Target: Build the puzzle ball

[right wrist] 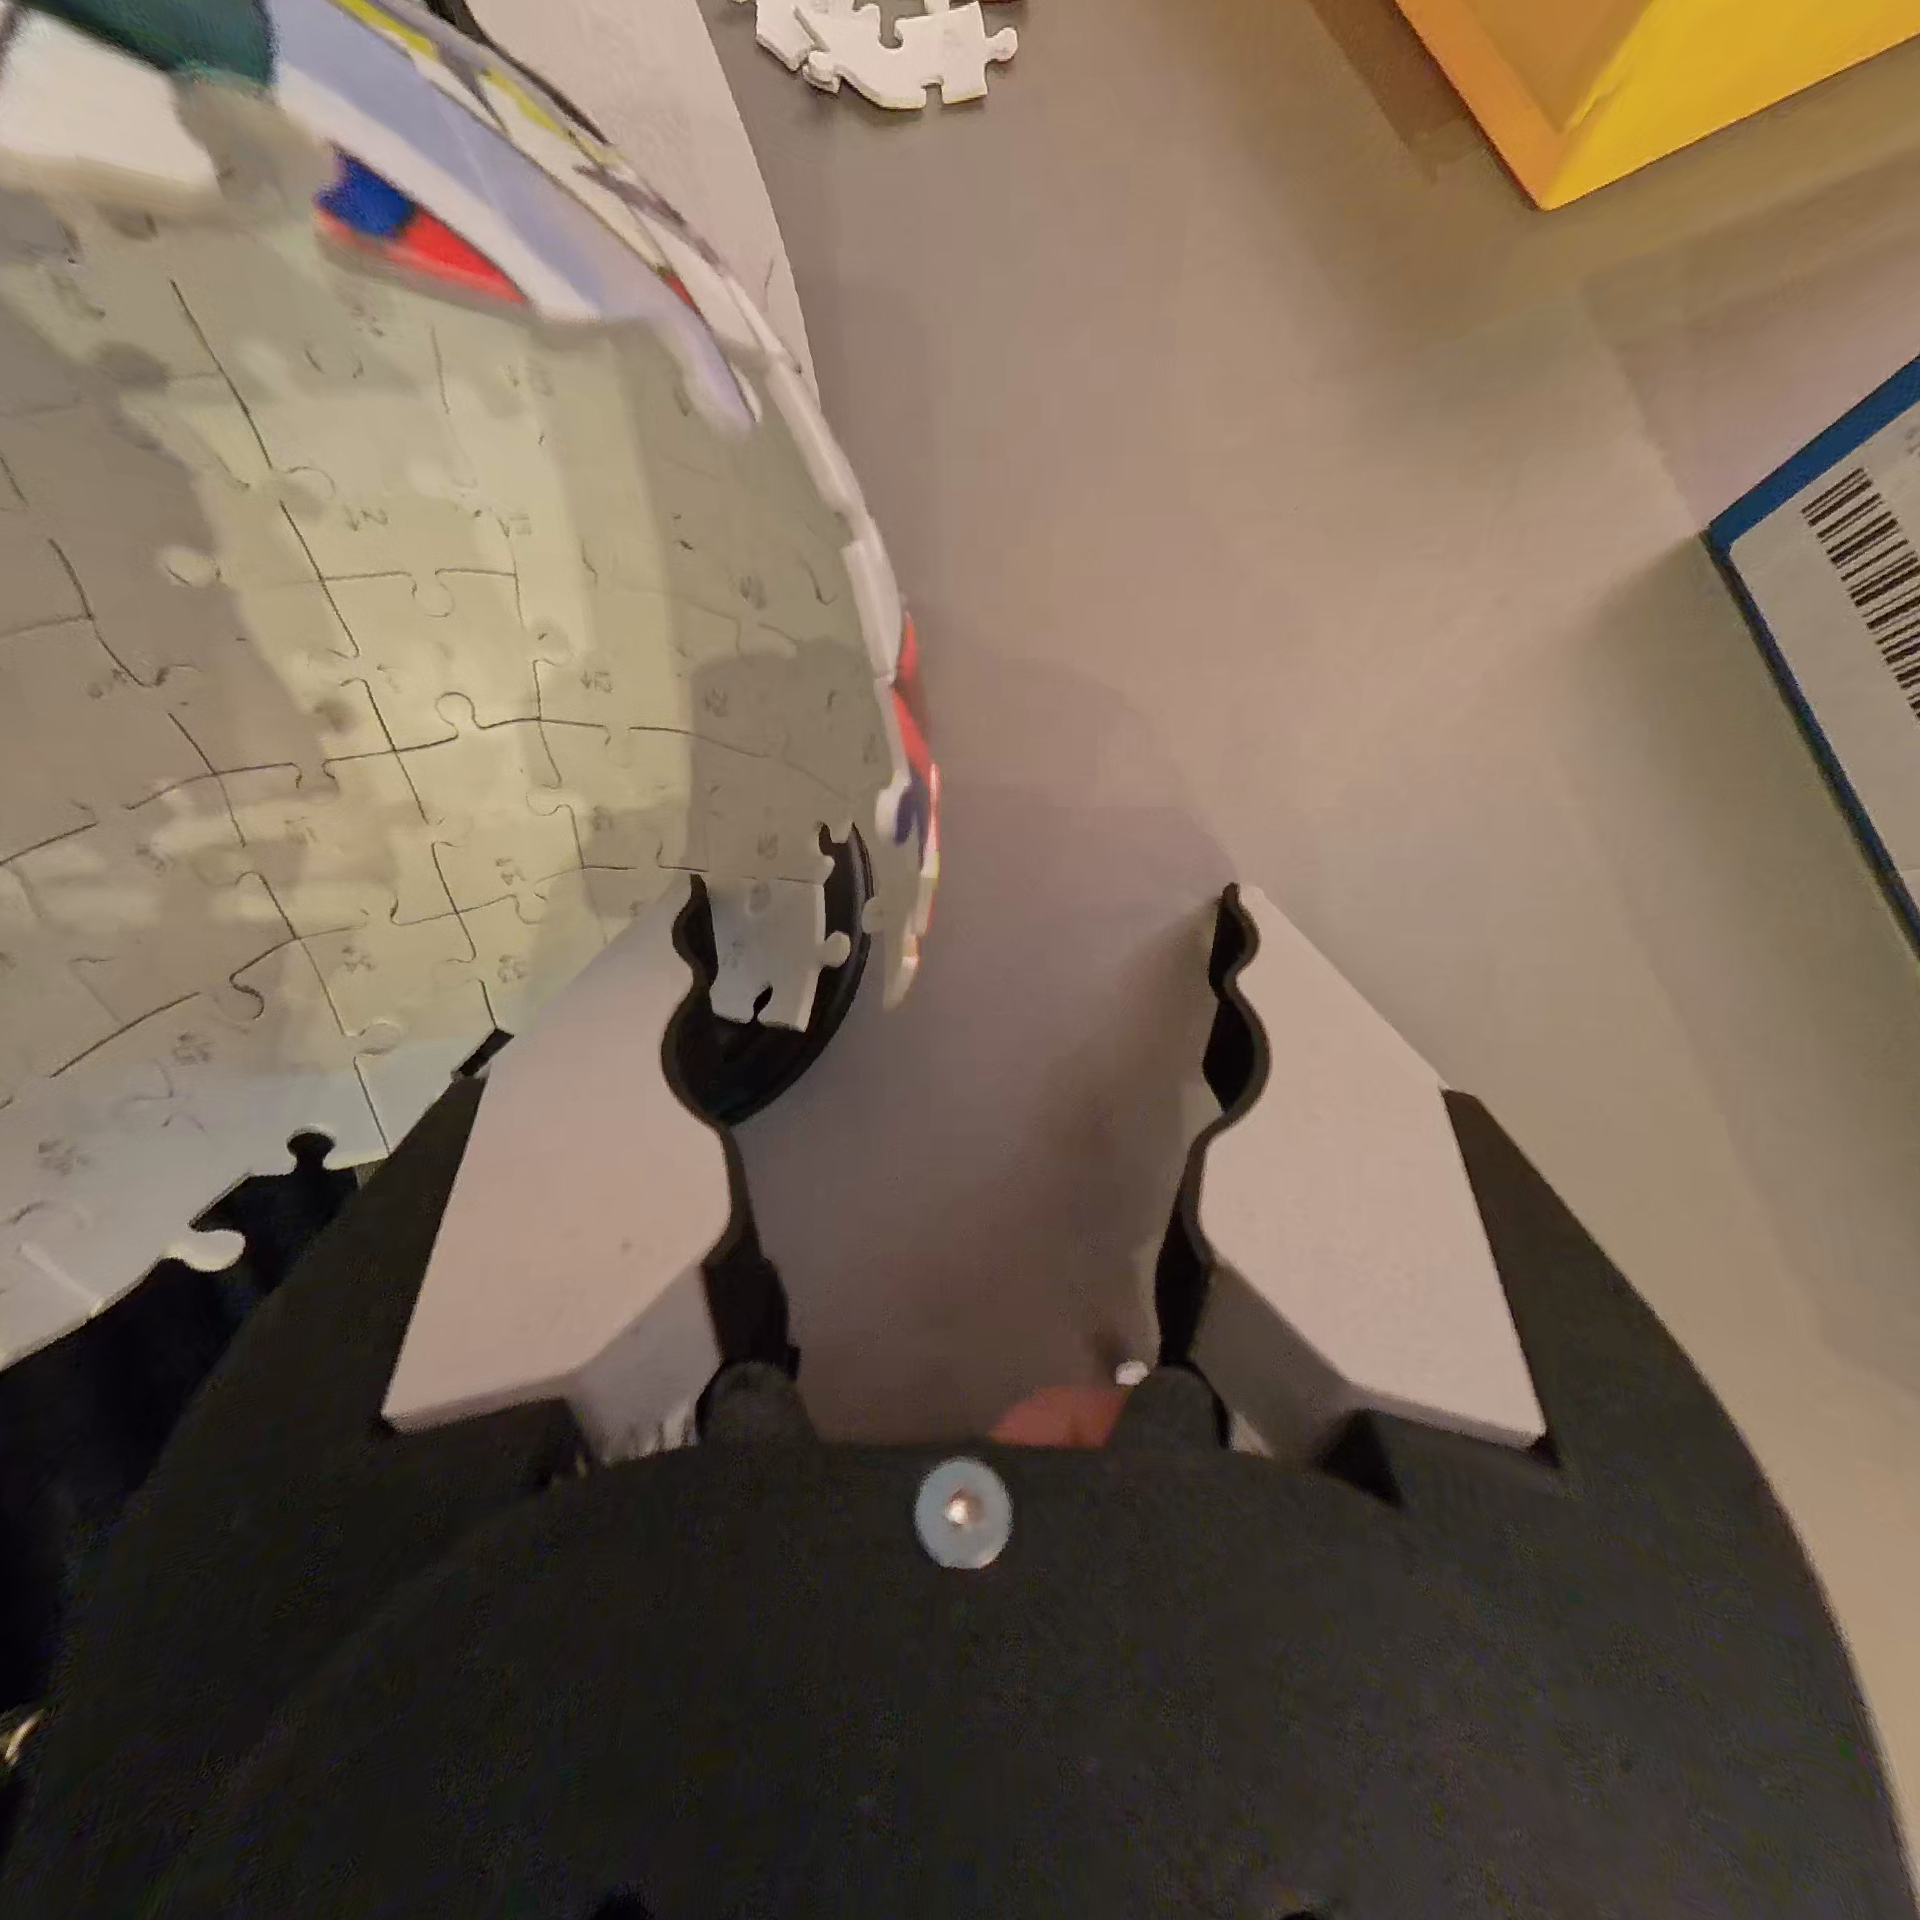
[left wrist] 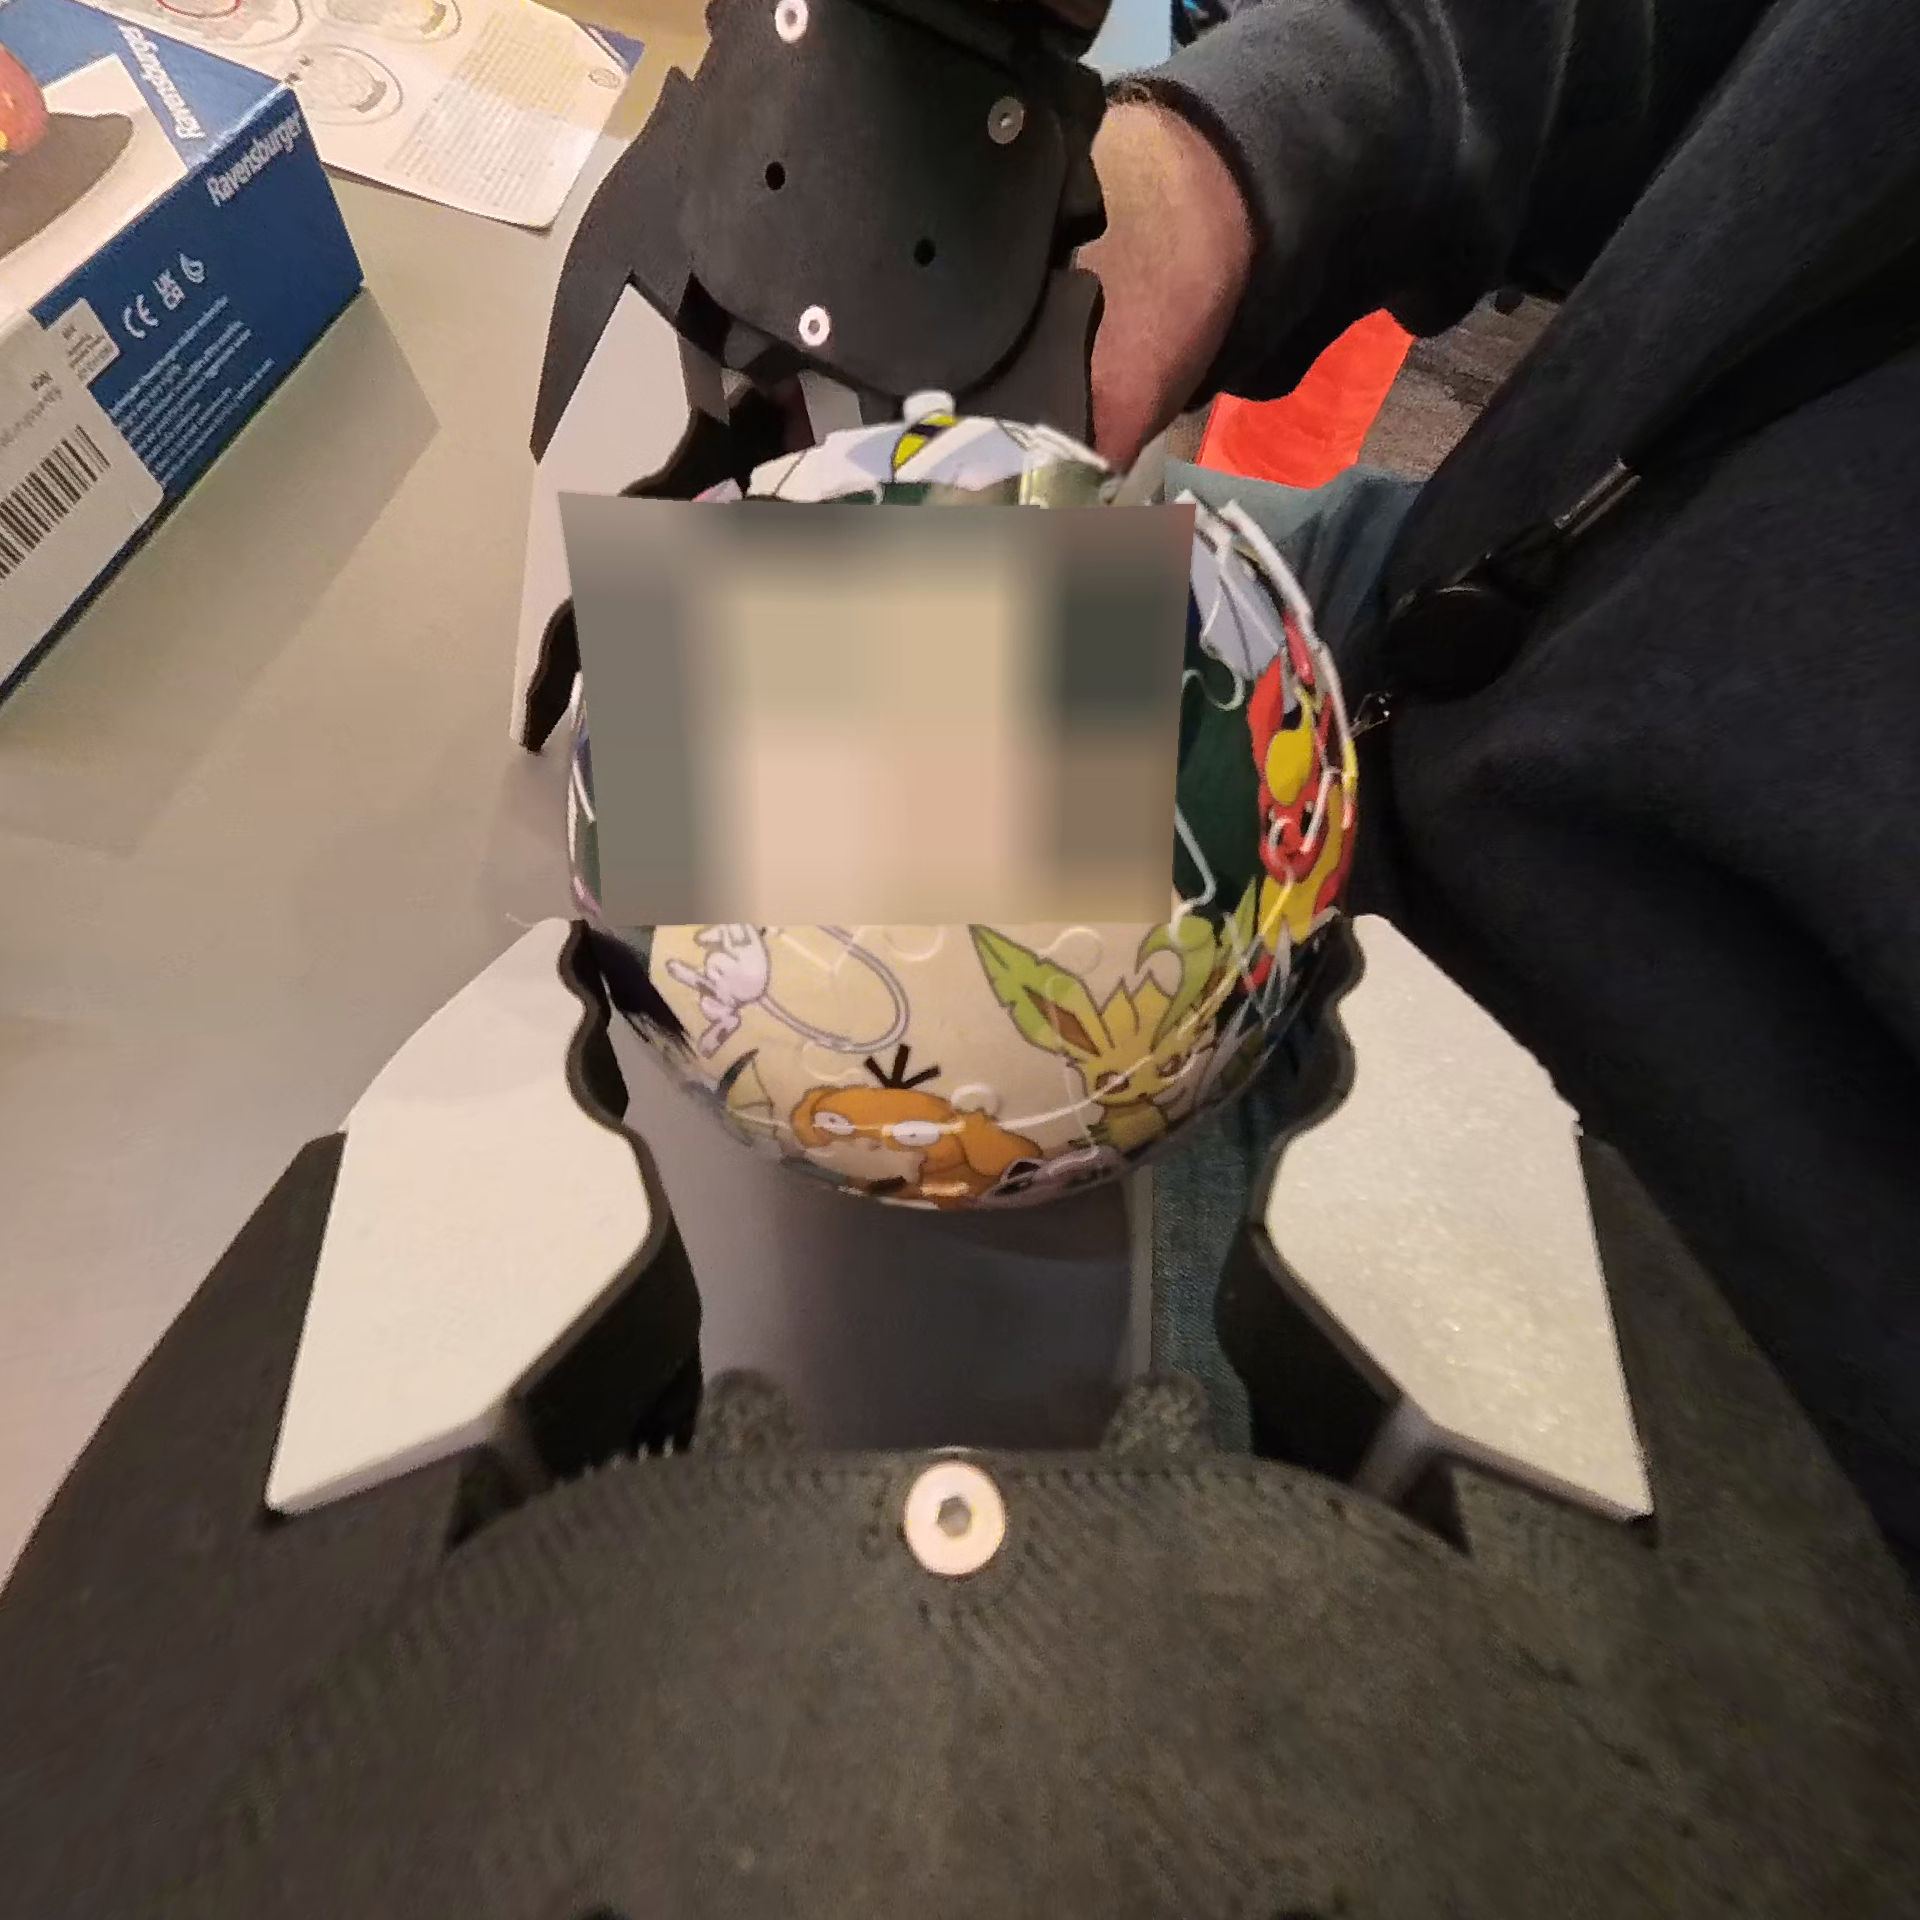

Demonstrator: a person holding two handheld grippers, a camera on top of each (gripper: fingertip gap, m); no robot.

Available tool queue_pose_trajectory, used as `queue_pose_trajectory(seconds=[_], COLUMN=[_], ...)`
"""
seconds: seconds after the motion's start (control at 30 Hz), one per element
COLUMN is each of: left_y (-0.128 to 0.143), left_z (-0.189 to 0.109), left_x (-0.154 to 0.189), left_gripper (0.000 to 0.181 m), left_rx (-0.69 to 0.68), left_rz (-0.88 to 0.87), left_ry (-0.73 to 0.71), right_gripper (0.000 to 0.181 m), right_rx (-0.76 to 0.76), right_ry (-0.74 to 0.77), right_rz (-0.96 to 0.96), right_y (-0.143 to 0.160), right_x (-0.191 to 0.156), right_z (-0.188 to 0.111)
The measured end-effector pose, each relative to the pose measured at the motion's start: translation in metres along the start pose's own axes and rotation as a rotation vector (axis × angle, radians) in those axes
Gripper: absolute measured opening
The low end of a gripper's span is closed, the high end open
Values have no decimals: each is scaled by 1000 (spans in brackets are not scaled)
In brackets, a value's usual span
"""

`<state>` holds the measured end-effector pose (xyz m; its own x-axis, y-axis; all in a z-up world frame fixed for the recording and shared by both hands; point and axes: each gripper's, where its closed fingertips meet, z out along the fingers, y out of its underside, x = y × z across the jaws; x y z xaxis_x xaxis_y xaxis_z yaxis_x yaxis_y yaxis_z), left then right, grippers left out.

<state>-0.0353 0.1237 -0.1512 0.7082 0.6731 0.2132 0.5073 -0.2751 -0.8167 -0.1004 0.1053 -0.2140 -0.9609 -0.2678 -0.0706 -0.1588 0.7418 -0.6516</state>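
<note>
My left gripper clamps the puzzle ball, mostly assembled; my right gripper, open beside its unfinished rim, holds nothing; loose pieces remain beyond it.

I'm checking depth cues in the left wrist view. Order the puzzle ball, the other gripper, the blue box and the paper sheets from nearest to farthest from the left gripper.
1. Puzzle ball, between the left gripper's fingers.
2. Right gripper, just behind the ball.
3. Blue box, far left.
4. Paper sheets, beyond the box, top left.
</note>
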Motion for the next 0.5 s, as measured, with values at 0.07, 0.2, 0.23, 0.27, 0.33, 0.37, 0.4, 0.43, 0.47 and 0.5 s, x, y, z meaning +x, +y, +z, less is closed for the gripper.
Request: queue_pose_trajectory(seconds=[0.07, 0.2, 0.23, 0.27, 0.33, 0.37, 0.4, 0.43, 0.47, 0.5], left_y=[0, 1, 0, 0, 0, 0, 0, 0, -1, -2], left_z=[0, 1, 1, 1, 1, 1, 1, 1, 0, 0], left_x=[0, 0, 0, 0, 0, 0, 0, 0, 1, 2], left_gripper=[126, 126, 125, 125, 126, 126, 125, 125, 124, 122], left_rx=[-1, -6, -7, -8, -10, -11, -10, -9, -6, -1], left_rz=[0, 3, 3, 1, 2, 1, 2, 3, 1, 0], left_ry=[-1, 0, 0, 0, -1, -1, -1, -1, 4, 11], right_gripper=[97, 93, 94, 95, 97, 97, 100, 105, 108, 107], right_rx=[-5, -10, -9, -14, -16, -23, -32, -43, -52, -52], right_ry=[5, 11, 7, -1, -19, -26, -40, -48, -54, -58], right_rz=[-20, -107, -125, -118, -112, -111, -111, -115, -117, -116], right_y=[2, -1, -2, -1, 1, 2, 3, 4, 5, 6], right_x=[2, -2, -2, -2, -2, -2, -3, -3, -1, -1], right_z=[-1, -1, 0, 0, 1, 0, 0, 0, -2, -3])
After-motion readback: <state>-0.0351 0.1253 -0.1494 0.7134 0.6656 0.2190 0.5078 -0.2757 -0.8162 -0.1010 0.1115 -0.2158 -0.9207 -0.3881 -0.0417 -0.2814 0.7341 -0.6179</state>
